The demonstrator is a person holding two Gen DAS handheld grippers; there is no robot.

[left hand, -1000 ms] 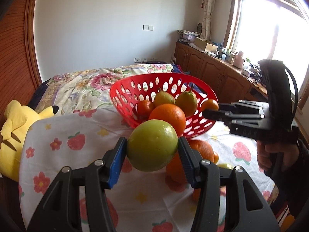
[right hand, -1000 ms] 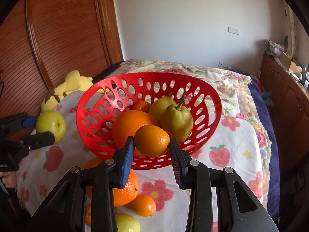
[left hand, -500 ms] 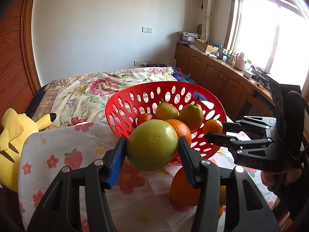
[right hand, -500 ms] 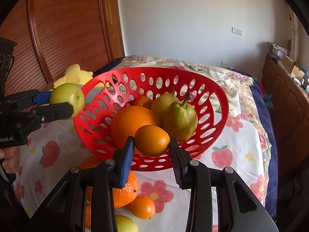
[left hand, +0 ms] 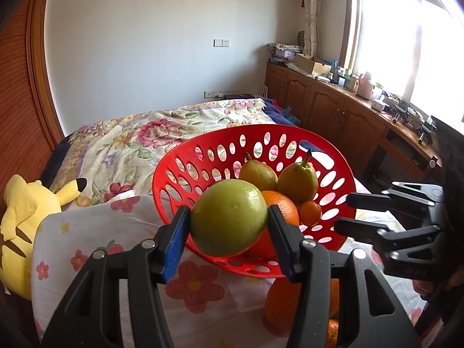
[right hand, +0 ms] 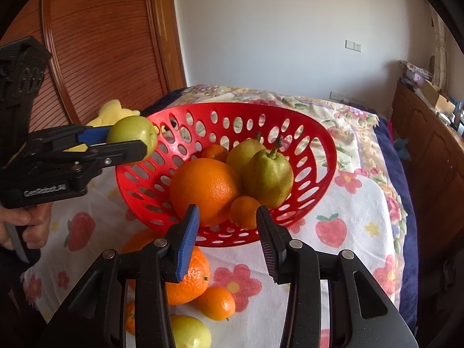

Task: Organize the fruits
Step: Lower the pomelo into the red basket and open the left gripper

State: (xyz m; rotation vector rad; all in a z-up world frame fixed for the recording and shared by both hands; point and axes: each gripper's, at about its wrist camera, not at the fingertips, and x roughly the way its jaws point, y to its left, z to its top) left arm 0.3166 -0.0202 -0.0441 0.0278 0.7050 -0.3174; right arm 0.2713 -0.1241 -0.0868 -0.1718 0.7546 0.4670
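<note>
A red perforated basket (left hand: 174, 168) (right hand: 327, 156) stands on the flowered cloth and holds a big orange (right hand: 206, 188), two pears (right hand: 268, 174) and a mandarin at the back (right hand: 214, 152). My left gripper (left hand: 229, 217) (right hand: 127, 142) is shut on a green apple (left hand: 229, 217) (right hand: 133, 136), which hangs at the basket's left rim. My right gripper (right hand: 227, 214) (left hand: 346, 213) hovers over the basket's near edge, its jaws opening. A small orange (right hand: 245, 211) (left hand: 310, 213) lies free in the basket beyond them, touching neither pad.
Loose fruit lies on the cloth in front of the basket: an orange (right hand: 188, 278), a mandarin (right hand: 216, 303) and a yellow-green fruit (right hand: 190, 332). A yellow plush toy (left hand: 23, 217) sits left. The flowered bed (left hand: 139, 136) lies behind, wooden cabinets (left hand: 333, 107) to the right.
The left gripper carried the apple towards the basket, up to its rim. The right jaws spread and the small orange left them, now resting in the basket beside the big orange.
</note>
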